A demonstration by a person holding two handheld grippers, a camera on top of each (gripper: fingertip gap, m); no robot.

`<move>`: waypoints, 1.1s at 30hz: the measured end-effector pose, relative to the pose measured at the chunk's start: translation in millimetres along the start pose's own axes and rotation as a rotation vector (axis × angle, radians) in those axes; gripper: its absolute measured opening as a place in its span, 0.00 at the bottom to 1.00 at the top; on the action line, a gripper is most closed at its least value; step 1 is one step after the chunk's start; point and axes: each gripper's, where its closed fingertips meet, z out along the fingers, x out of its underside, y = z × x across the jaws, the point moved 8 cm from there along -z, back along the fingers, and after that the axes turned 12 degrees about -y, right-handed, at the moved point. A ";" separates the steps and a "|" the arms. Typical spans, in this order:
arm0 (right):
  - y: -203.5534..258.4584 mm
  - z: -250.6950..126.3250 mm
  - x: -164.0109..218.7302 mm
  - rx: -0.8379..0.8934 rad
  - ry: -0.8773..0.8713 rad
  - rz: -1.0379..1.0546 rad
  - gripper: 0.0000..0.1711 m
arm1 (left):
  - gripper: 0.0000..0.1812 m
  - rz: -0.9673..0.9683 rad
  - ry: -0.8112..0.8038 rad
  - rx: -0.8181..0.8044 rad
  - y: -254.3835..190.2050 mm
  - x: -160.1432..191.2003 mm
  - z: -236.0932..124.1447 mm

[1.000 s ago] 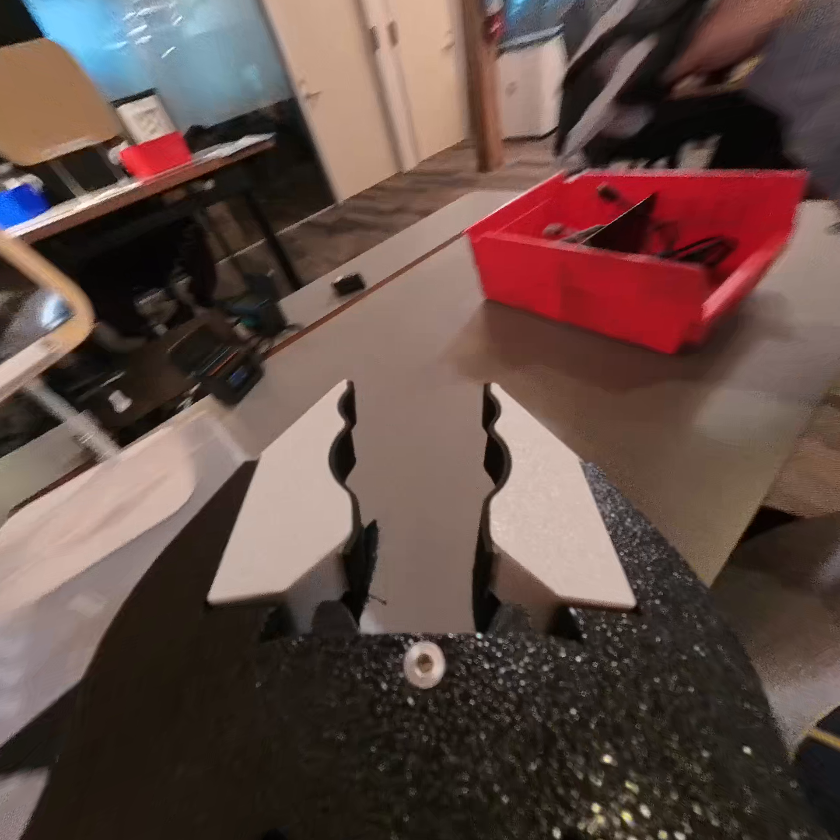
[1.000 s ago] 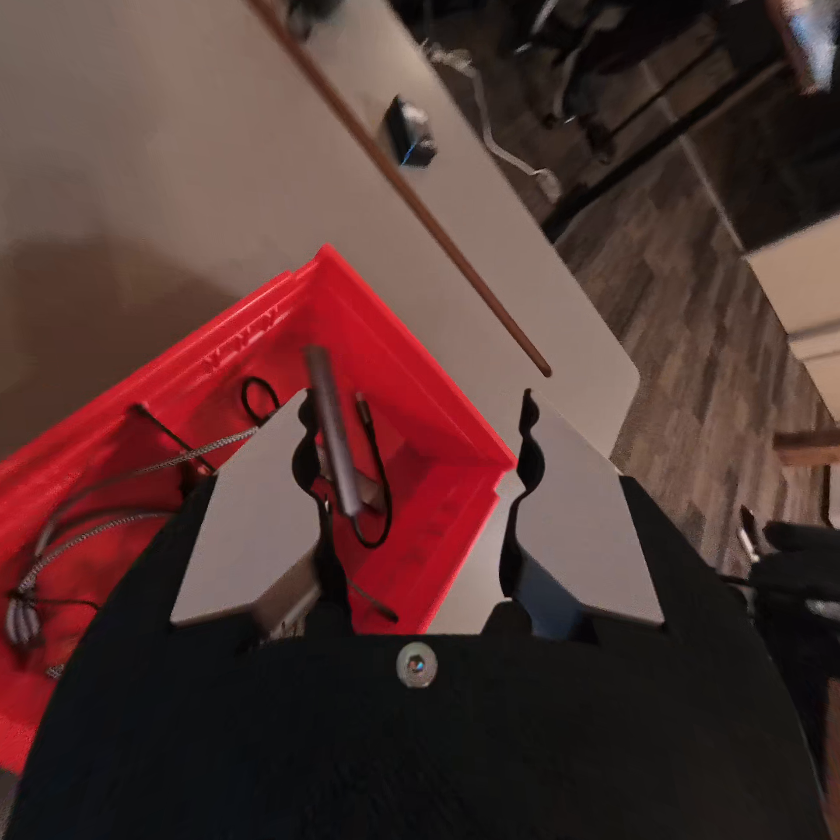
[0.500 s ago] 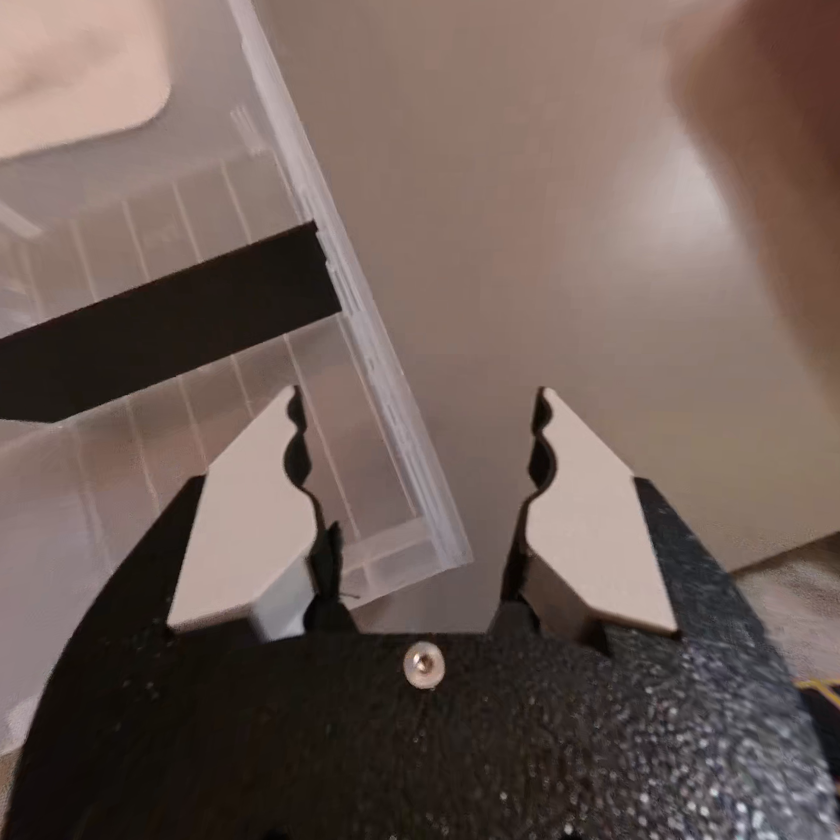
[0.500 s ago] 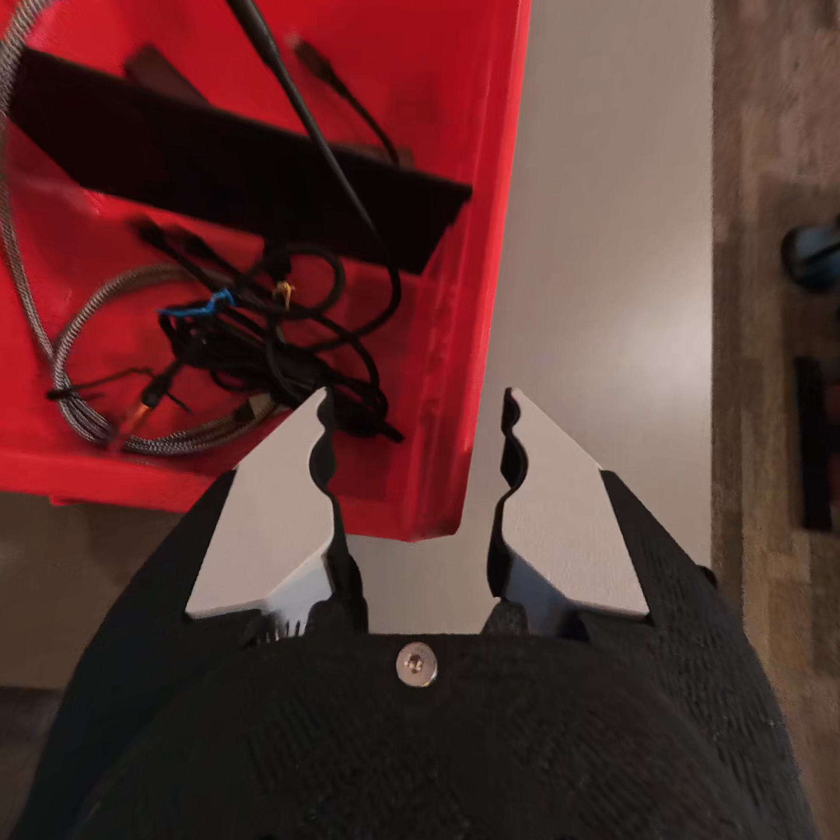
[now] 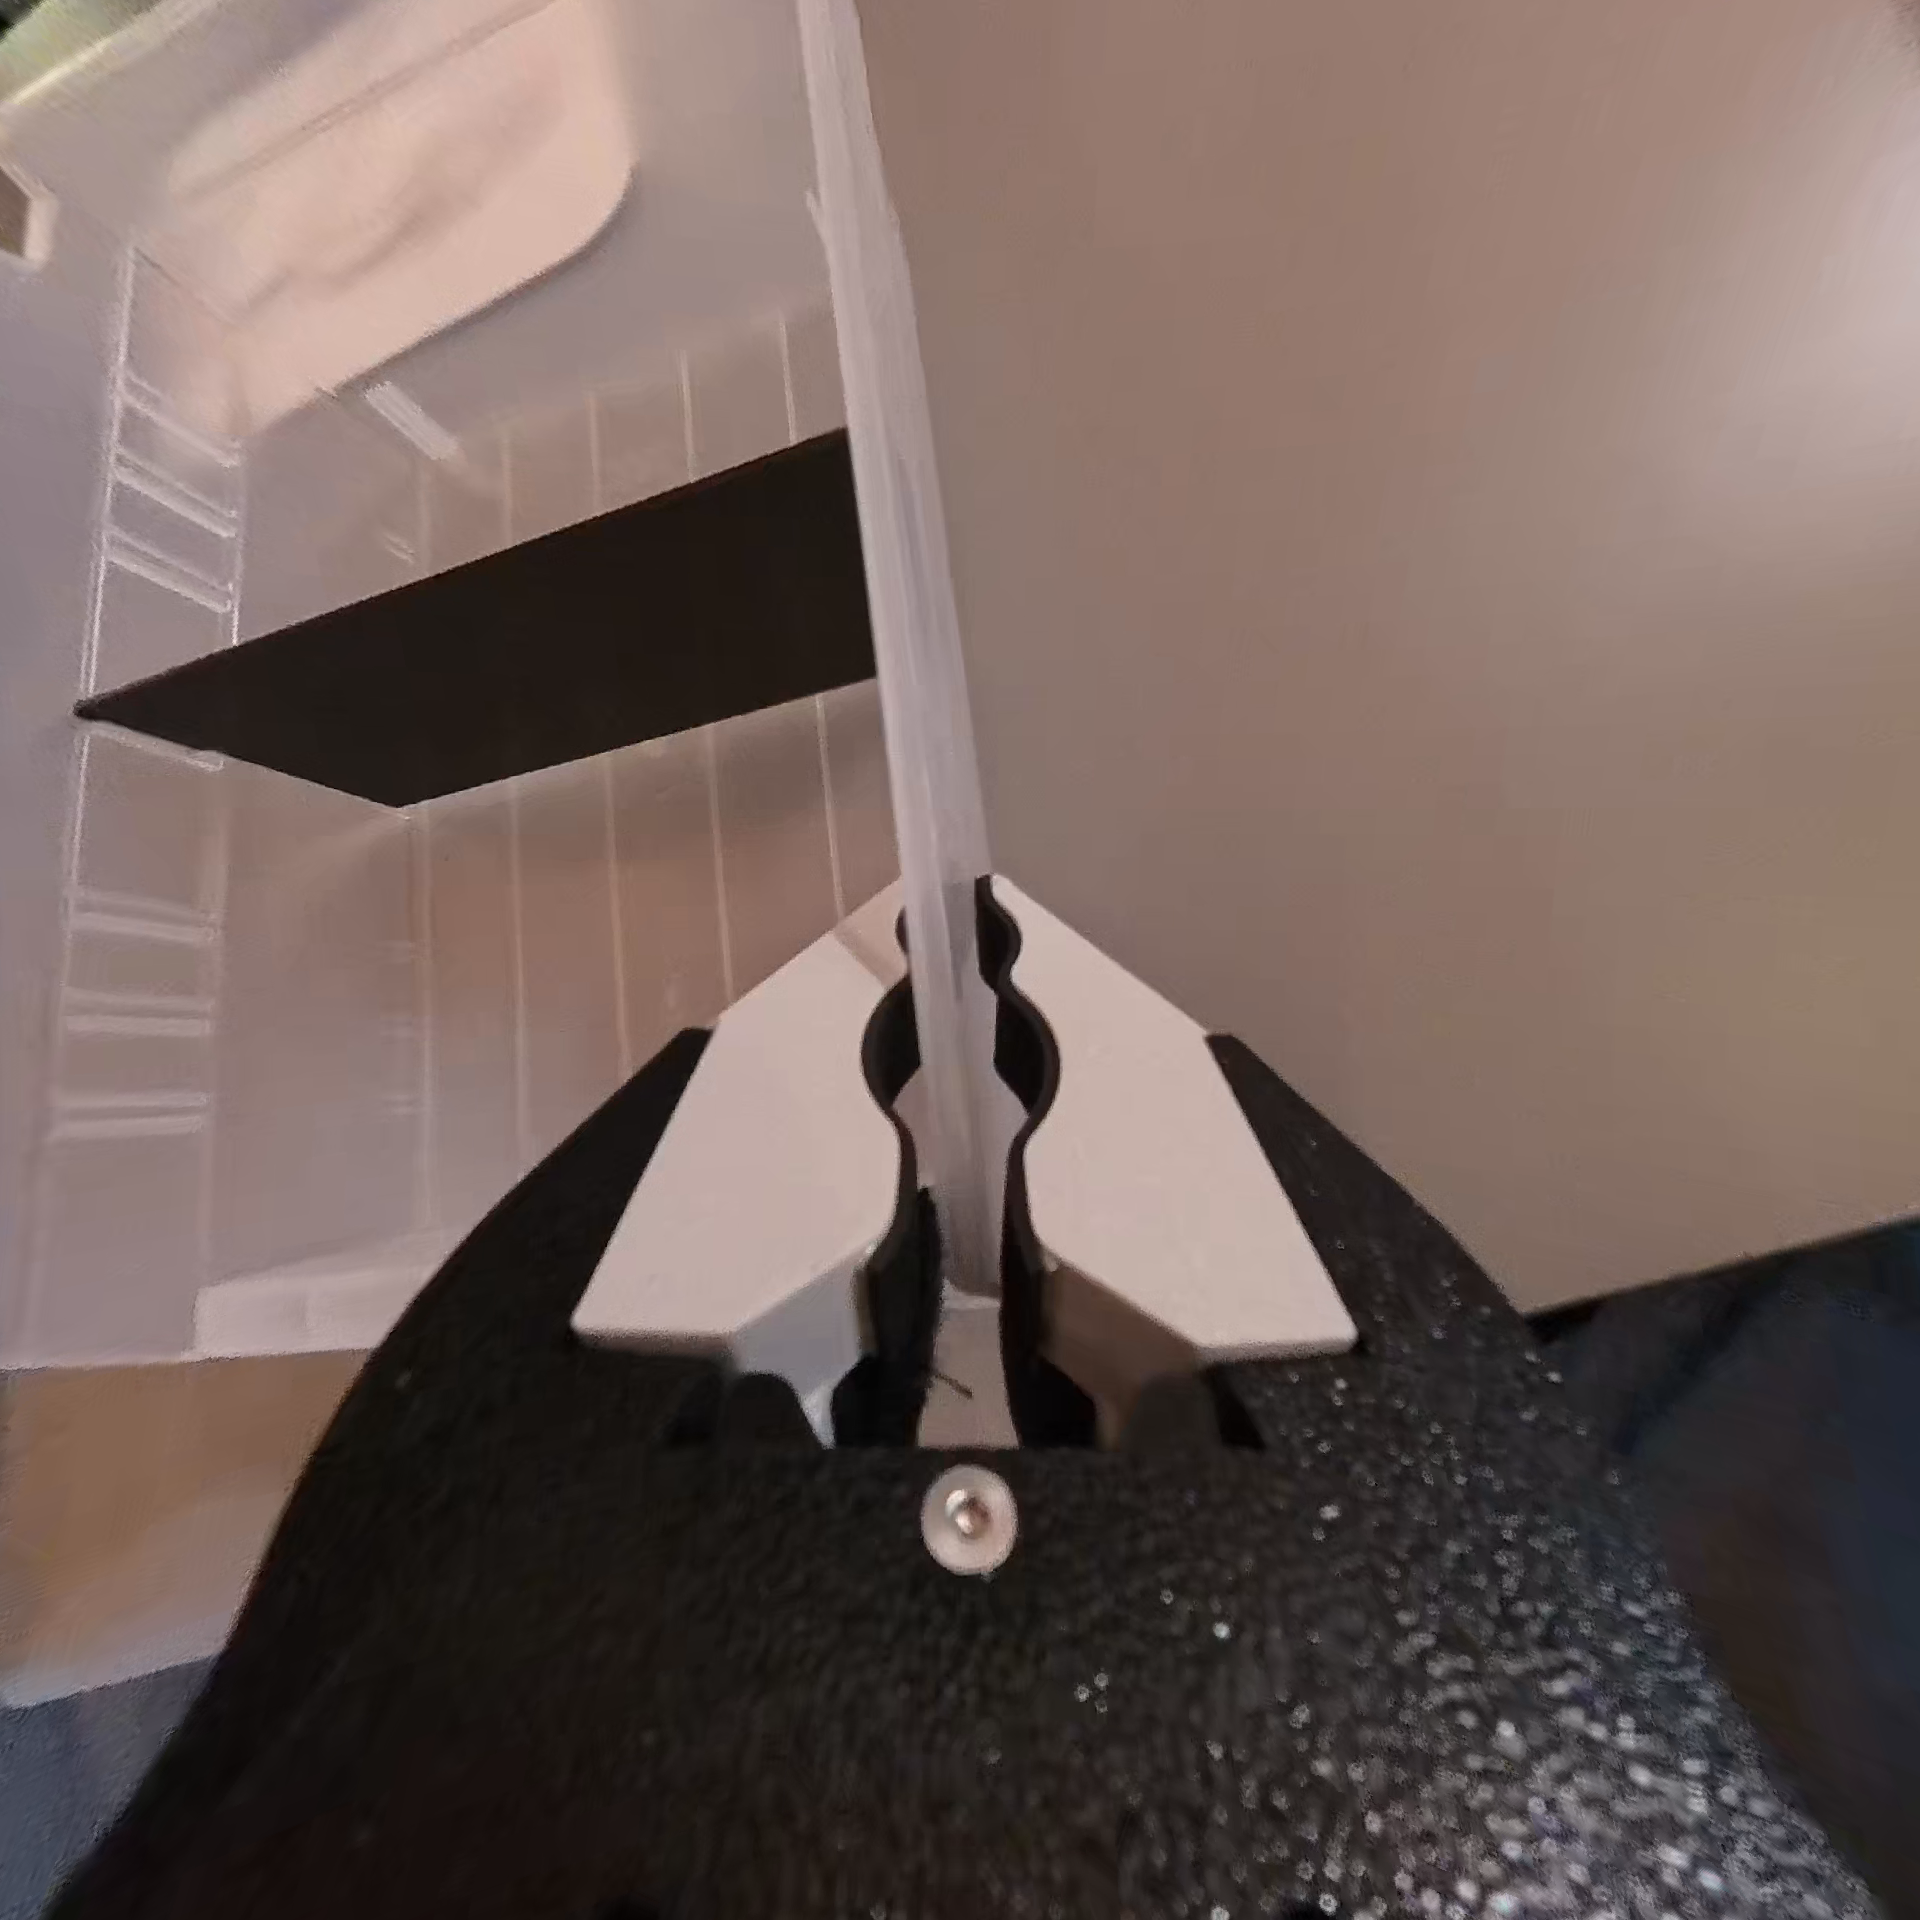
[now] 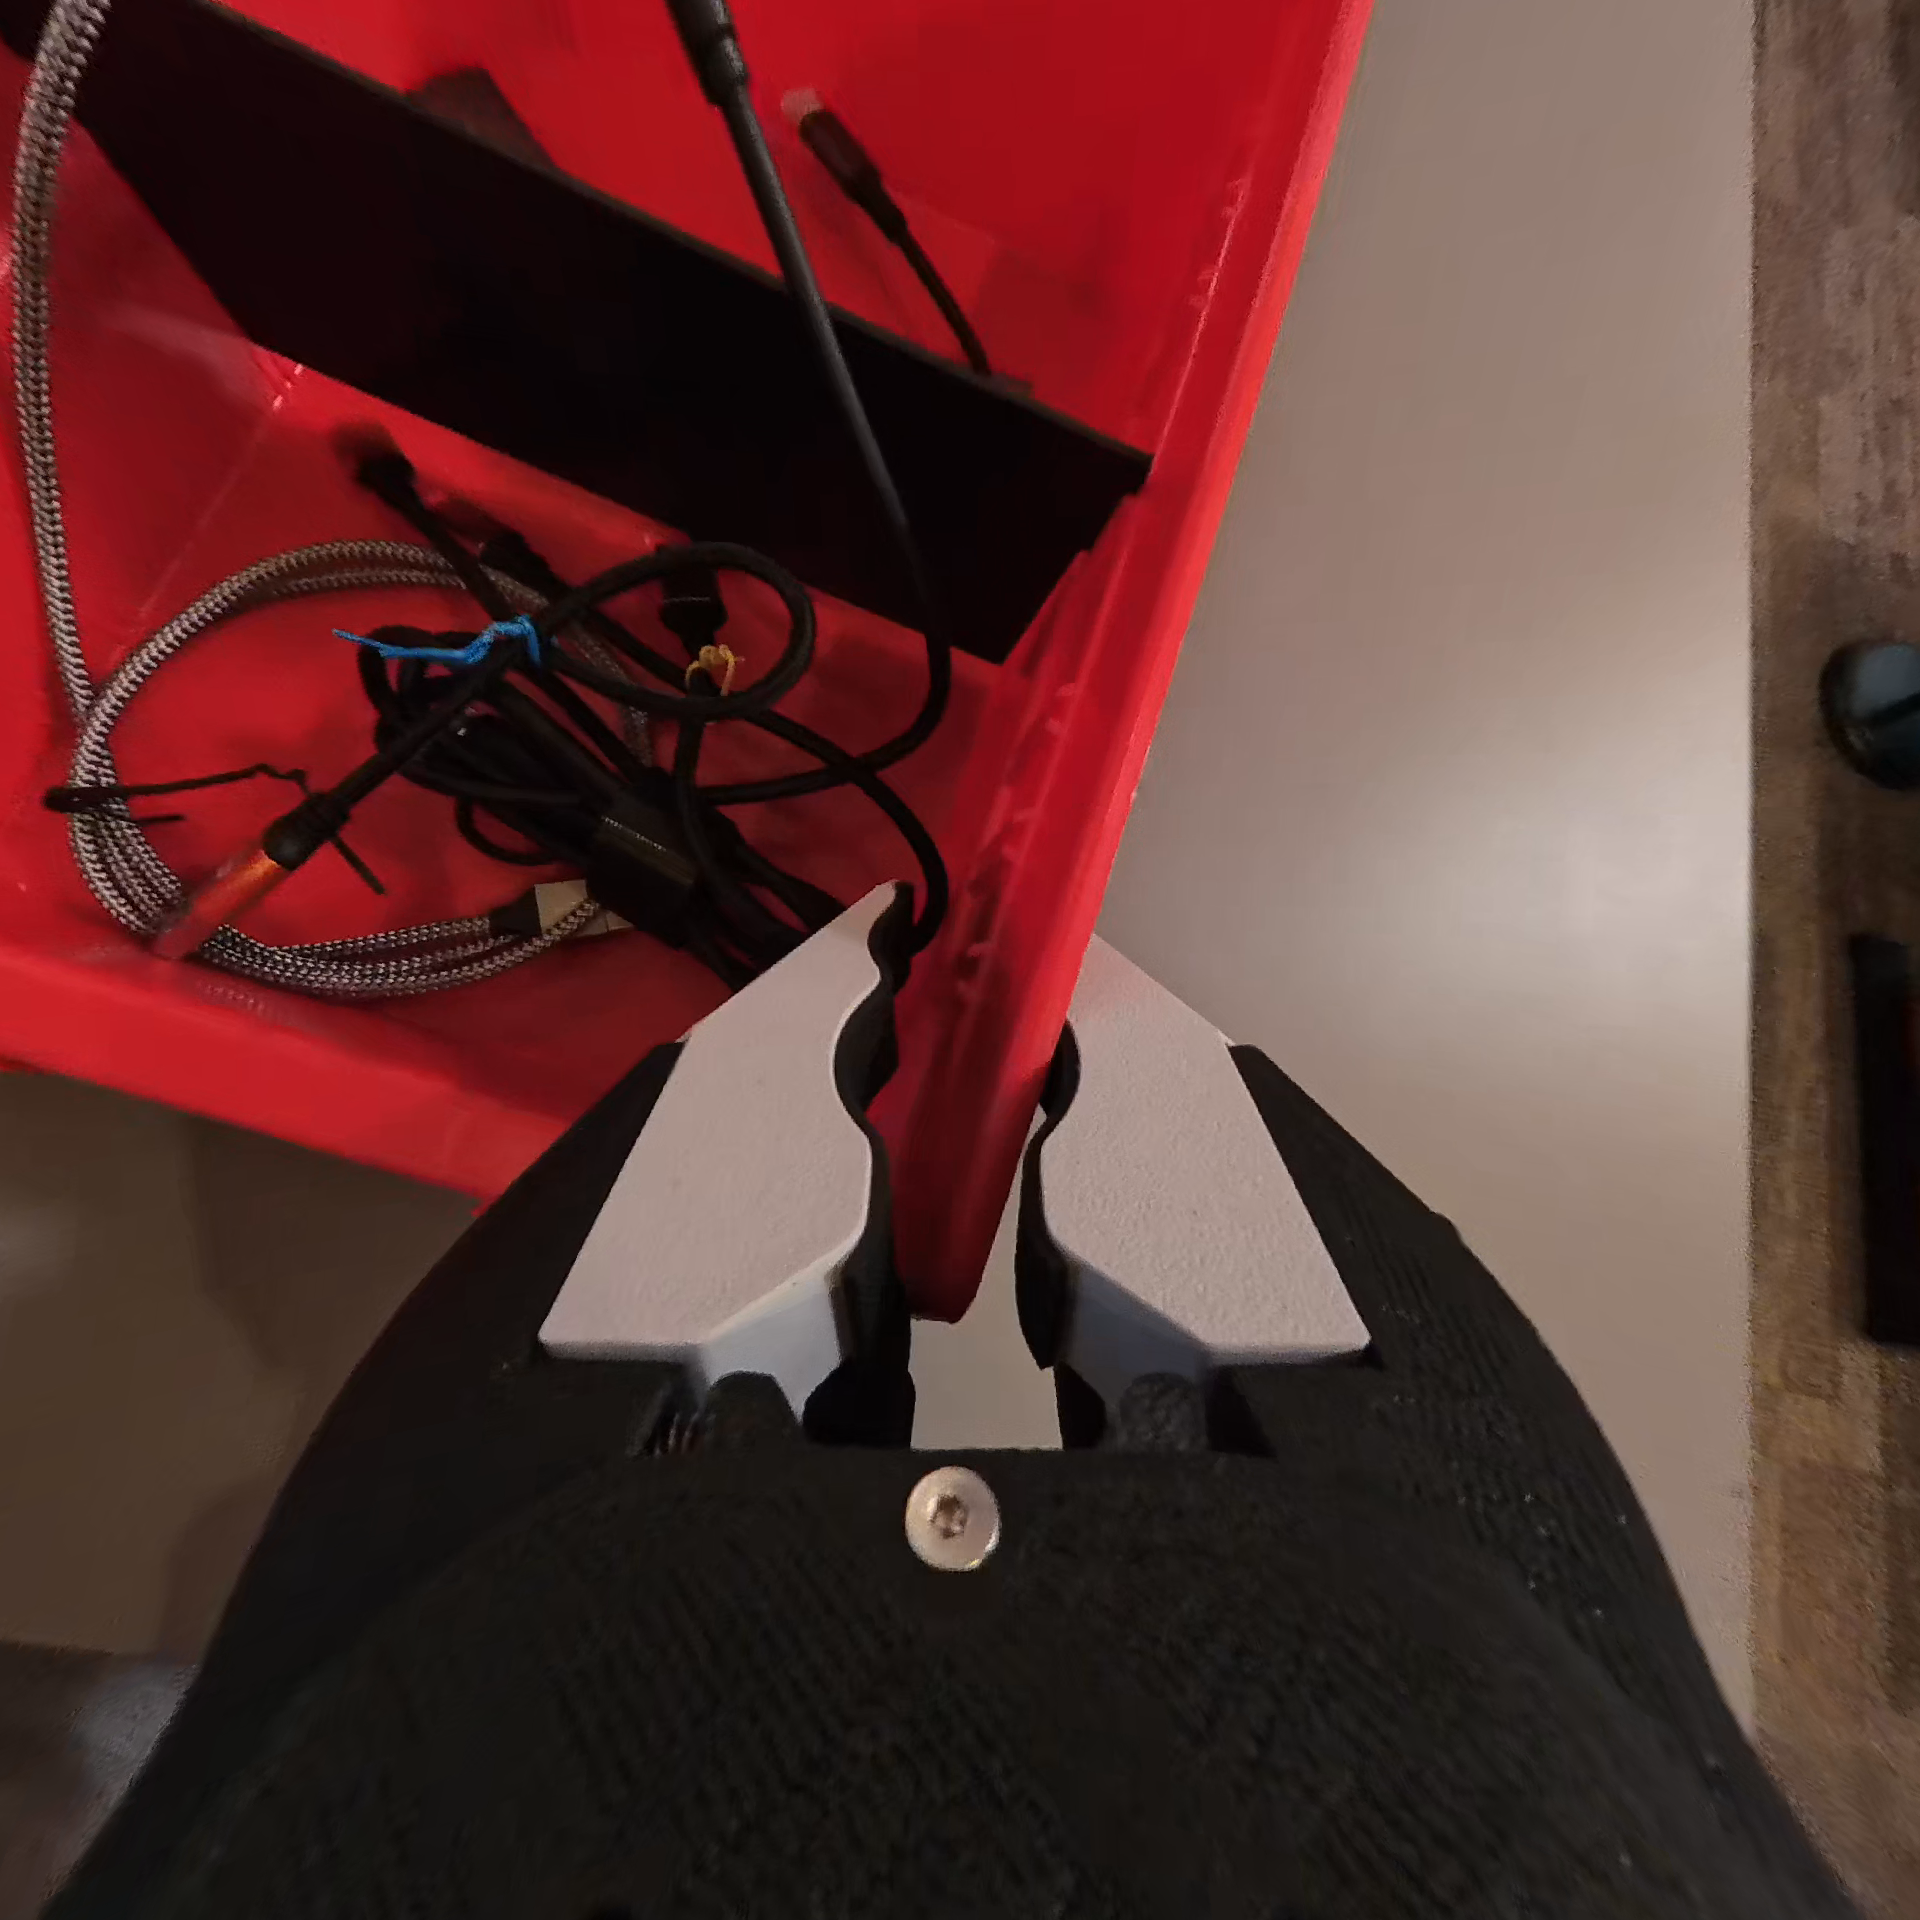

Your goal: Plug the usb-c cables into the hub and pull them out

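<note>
My right gripper [image 6: 987, 920] is shut on the right wall of a red bin [image 6: 1195, 520], near its front corner. Inside the bin lie a tangle of black cables [image 6: 582, 748] with a blue tie and a grey braided cable [image 6: 94, 727] with an orange-tipped plug. A slim dark cable [image 6: 810, 301] leans over the bin's black divider [image 6: 582, 343]. I cannot make out a hub. My left gripper [image 5: 943, 904] is shut on the right wall of a clear plastic bin [image 5: 894, 520], which has a black divider [image 5: 499, 644] and looks empty.
Both bins sit on a beige table [image 6: 1455, 727]. The table's right edge runs close to the red bin, with wood-pattern floor [image 6: 1829, 416] and dark objects beyond it. In the left wrist view, bare table [image 5: 1403, 520] lies right of the clear bin.
Both grippers were open half a second ago, just short of their bins. Each has moved forward over a bin wall and closed on it.
</note>
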 end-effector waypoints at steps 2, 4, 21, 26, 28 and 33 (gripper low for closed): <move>9.1 1.1 -2.8 -0.020 -0.018 0.008 0.09 | 0.02 0.007 -0.048 0.022 -2.3 8.0 -10.6; 20.8 3.0 -6.4 -0.044 -0.032 -0.002 0.09 | 0.02 0.016 -0.112 0.021 -5.5 14.0 -23.2; 241.6 27.7 -71.9 -0.526 -0.276 0.015 0.24 | 0.02 0.064 -0.383 -0.185 -2.3 -15.4 -137.9; 244.4 -2.5 -80.4 -0.692 -0.422 0.109 0.35 | 0.02 0.150 -0.512 -0.059 -23.1 -65.8 -142.7; 211.8 -17.6 -82.2 -0.609 -0.510 0.157 0.35 | 0.02 0.192 -0.586 0.034 -39.7 -92.7 -137.2; 107.2 -70.9 -70.6 -0.238 -0.657 0.213 0.35 | 0.03 0.279 -0.723 0.360 -106.9 -171.7 -115.0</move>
